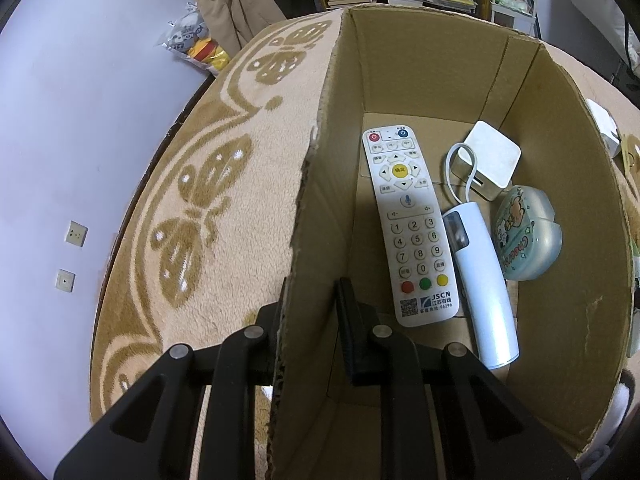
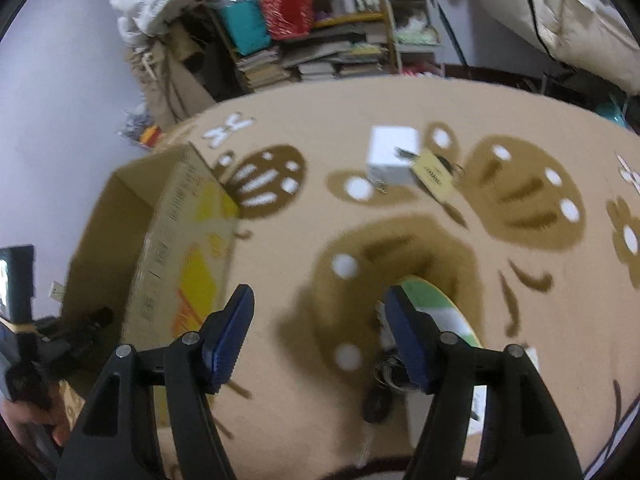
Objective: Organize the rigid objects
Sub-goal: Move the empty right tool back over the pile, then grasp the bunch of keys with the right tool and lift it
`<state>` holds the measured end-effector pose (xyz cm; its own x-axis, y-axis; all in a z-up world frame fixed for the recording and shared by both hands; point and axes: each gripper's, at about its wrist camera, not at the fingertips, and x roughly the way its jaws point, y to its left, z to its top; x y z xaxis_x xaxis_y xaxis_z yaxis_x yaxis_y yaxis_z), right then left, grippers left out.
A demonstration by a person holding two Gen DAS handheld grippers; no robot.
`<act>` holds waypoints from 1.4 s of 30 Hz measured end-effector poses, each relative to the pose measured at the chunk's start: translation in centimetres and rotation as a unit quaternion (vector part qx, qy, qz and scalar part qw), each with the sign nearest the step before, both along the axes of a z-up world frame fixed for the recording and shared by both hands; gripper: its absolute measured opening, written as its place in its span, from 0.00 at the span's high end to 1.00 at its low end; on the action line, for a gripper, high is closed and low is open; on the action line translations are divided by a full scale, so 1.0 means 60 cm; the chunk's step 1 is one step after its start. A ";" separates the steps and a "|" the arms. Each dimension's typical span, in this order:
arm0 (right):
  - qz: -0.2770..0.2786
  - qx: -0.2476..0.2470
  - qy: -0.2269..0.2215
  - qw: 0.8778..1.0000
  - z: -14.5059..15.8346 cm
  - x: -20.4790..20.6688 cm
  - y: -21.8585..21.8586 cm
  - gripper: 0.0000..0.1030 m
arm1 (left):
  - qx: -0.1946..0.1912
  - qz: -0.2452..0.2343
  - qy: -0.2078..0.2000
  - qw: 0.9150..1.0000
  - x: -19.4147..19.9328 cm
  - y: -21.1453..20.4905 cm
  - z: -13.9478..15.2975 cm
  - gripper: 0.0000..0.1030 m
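1. Left gripper (image 1: 308,320): jaws clenched on the cardboard box (image 1: 312,240) wall at its near edge
2. Right gripper (image 2: 320,332): jaws released, empty, over the blanket (image 2: 280,360)
3. Remote (image 1: 408,224): on the box floor, near the left wall
4. White cube (image 2: 390,156): on the blanket, far side

Indoor light is pretty dim and flat, with a bluish cast on the wall (image 1: 60,140). The left wrist view is sharp, with soft shadow inside the cardboard box (image 1: 400,80). The right wrist view is motion-smeared, worst on the rug (image 2: 500,300) toward 3 o'clock. Both fisheyes bend edges hard, corners black.
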<state>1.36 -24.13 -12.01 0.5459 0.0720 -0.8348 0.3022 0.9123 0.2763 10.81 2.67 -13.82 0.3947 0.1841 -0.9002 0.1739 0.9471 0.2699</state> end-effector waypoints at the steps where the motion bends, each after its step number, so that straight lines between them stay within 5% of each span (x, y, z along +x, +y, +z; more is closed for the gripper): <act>1: -0.005 0.003 0.006 1.000 -0.005 -0.004 -0.007 0.30 | 0.000 0.000 0.000 1.000 0.000 0.000 0.000 0.82; 11: -0.040 0.021 0.054 0.998 -0.049 -0.027 -0.041 0.31 | 0.000 0.000 0.000 1.000 0.000 -0.001 0.000 0.82; 20: -0.036 0.000 0.115 0.993 -0.090 -0.017 -0.026 0.57 | -0.002 0.002 0.000 1.000 -0.001 0.000 0.000 0.82; 30: -0.008 -0.015 0.116 0.993 -0.093 -0.009 0.001 0.71 | 0.000 0.000 0.000 1.000 0.000 0.002 0.000 0.82; 42: -0.011 -0.011 0.095 0.995 -0.090 0.003 0.008 0.72 | 0.000 0.000 0.000 1.000 -0.001 0.003 -0.001 0.82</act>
